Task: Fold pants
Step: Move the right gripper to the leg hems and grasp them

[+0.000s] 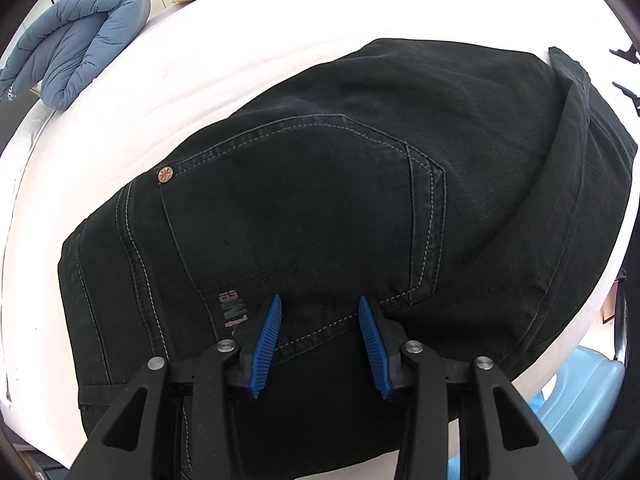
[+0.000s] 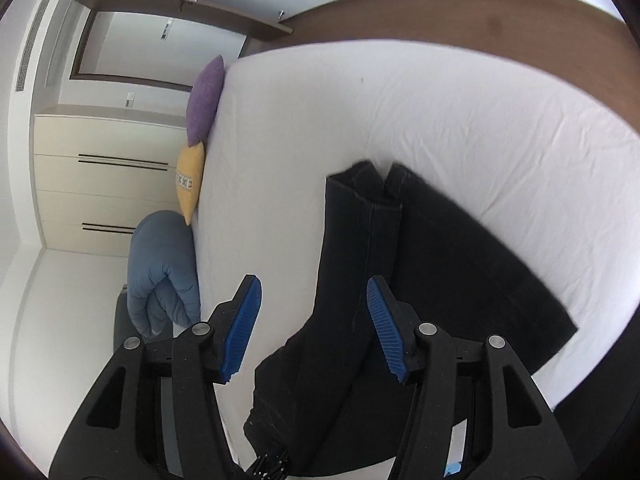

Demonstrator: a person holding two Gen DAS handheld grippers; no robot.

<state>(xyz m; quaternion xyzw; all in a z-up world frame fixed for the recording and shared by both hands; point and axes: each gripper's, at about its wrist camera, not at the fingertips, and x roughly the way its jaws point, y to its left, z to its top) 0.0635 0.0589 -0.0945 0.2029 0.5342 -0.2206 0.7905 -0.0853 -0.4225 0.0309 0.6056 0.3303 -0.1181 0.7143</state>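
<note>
Black pants (image 1: 320, 200) lie on a white bed (image 1: 200, 60), seat side up with a back pocket and white stitching showing. My left gripper (image 1: 320, 304) is open, hovering just over the waist end near the pocket, holding nothing. In the right wrist view the pants (image 2: 420, 248) show the leg ends, one leg folded over the other, hems far from me. My right gripper (image 2: 314, 288) is open and empty above the near part of the legs. The other gripper's tips (image 1: 628, 72) show at the far right of the left wrist view.
A folded blue quilt (image 1: 76, 40) lies off the bed's far left edge. A yellow cushion (image 2: 191, 184) and a purple cushion (image 2: 206, 100) rest at the bed's edge. A cream wardrobe (image 2: 100, 180) stands behind. A blue plastic stool (image 1: 580, 396) is beside the bed.
</note>
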